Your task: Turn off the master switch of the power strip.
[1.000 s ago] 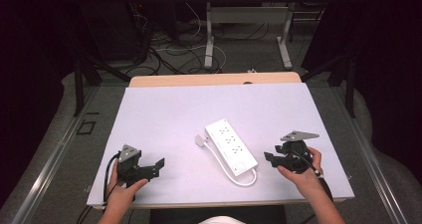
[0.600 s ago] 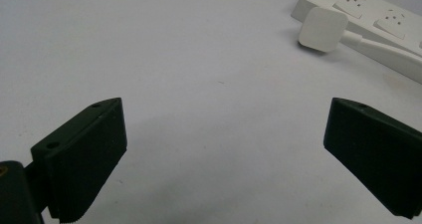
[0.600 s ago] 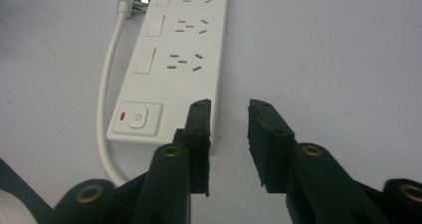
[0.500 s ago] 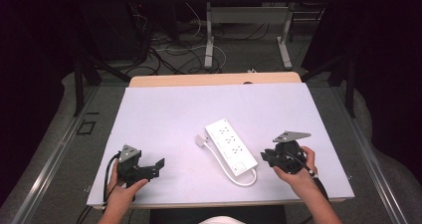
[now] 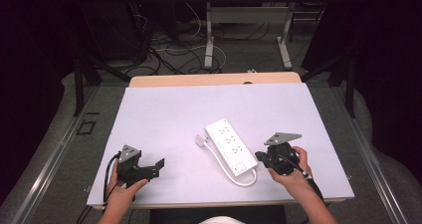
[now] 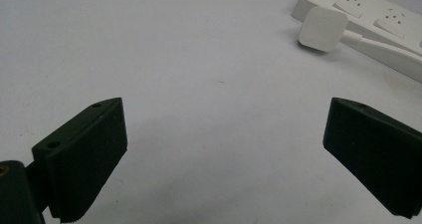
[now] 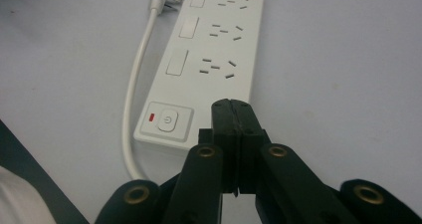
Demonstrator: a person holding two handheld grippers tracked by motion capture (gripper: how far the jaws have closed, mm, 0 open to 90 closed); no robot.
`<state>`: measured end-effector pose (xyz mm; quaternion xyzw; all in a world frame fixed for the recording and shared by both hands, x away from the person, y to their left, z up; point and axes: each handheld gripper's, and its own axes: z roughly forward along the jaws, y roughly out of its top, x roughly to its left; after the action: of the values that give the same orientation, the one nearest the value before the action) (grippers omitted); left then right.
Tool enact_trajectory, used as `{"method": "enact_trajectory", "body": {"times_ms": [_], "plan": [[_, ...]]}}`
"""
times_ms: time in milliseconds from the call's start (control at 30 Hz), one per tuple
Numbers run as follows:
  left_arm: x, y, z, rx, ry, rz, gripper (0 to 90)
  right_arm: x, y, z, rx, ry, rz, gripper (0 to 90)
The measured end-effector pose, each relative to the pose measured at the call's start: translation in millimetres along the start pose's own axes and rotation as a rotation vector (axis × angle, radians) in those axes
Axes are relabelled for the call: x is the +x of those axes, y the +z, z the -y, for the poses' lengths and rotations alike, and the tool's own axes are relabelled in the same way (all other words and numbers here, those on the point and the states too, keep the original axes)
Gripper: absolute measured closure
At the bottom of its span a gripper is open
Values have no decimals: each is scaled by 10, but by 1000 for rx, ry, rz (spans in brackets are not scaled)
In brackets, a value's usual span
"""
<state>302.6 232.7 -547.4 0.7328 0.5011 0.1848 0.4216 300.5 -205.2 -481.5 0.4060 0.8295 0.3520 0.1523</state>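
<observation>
A white power strip [image 5: 230, 145] lies diagonally in the middle of the white table [image 5: 174, 114], its cord looping round the near end to a white plug [image 5: 201, 140] beside it. The strip [image 7: 214, 59] has several sockets and a power button [image 7: 166, 120] at the near end. My right gripper [image 5: 260, 157] is shut with nothing in it, its tips [image 7: 233, 109] just off the strip's near end. My left gripper [image 5: 157, 165] rests at the front left, open and empty, its jaws wide apart, with the plug [image 6: 323, 29] and strip [image 6: 378, 20] farther off.
The table's front edge [image 5: 219, 203] runs just behind both hands. A wooden strip [image 5: 214, 79] borders the far edge. Beyond it, desk legs [image 5: 210, 30] and loose cables [image 5: 164, 45] lie on the dark floor.
My right gripper has moved left toward the near end of the power strip. The left gripper has stayed put.
</observation>
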Motion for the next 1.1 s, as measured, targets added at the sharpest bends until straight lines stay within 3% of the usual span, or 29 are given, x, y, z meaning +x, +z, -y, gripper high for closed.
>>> {"method": "enact_trajectory", "body": {"times_ms": [133, 400, 533, 1100], "plan": [[-1, -2, 0, 1, 2, 1, 38, 58, 37, -17, -13, -30, -3, 900], [-1, 3, 2, 2, 3, 1, 40, 124, 117, -41, -12, -39, -41, 900], [-2, 2, 2, 2, 4, 1, 41, 139, 167, -49, 4, -22, -52, 900], [8, 5, 5, 5, 1, 2, 44, 231, 392, -13, 74, -39, -69, 900]]}}
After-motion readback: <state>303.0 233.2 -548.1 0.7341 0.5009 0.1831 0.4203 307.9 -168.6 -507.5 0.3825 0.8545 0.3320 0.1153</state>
